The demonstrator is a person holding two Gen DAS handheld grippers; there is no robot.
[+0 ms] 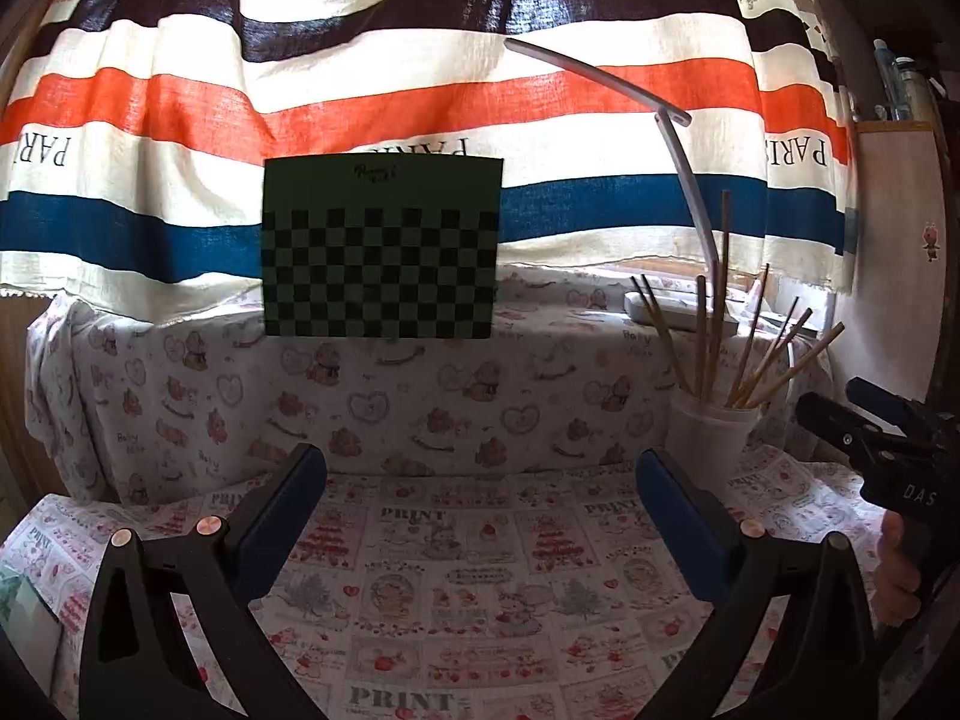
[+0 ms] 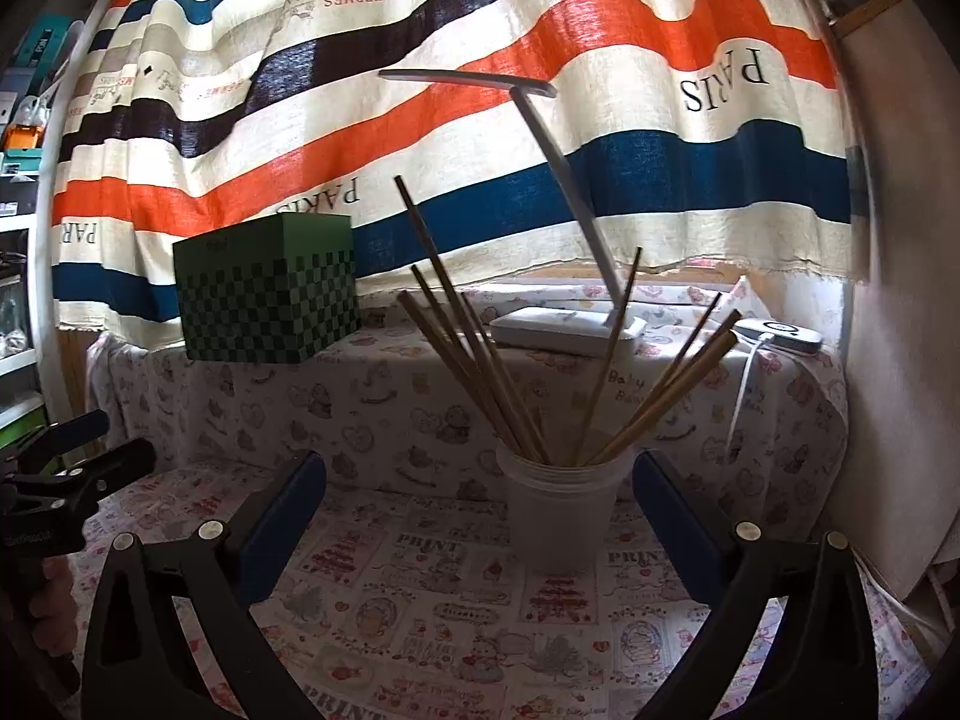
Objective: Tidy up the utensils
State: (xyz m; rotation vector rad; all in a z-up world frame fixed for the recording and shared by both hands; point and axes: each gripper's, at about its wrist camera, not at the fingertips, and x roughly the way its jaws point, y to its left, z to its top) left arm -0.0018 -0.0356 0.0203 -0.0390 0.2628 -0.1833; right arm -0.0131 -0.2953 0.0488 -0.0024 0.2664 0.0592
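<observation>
1. Left gripper (image 1: 480,540): jaws spread wide, nothing between them; only the printed cloth of the tabletop (image 1: 480,630) shows below; released.
2. Right gripper (image 2: 480,540): jaws likewise spread wide and released; the white cup (image 2: 561,510) stands between and just beyond the blue pads, which do not touch it.
3. Task items: a bundle of wooden chopsticks (image 2: 480,360) stands upright in the white cup, fanned apart and leaning to both sides; in the left view the cup sits to the right, near the right gripper's black body; no utensil lies loose on the visible cloth.
4. Surroundings: a green checkered box (image 2: 270,294) and the base of a white desk lamp (image 2: 567,330) rest on the raised cloth-covered ledge behind; a striped curtain (image 1: 420,90) hangs beyond.
5. Step in hand, as judged: the approach, with neither gripper engaged; whether the sorting is about to begin or is already finished cannot be told.
6. Next move, as judged: if sticks are to be drawn, the right gripper must rise to the shafts above the rim and close on one or a pair; the left could steady the cup, which looks light and liable to tip.
</observation>
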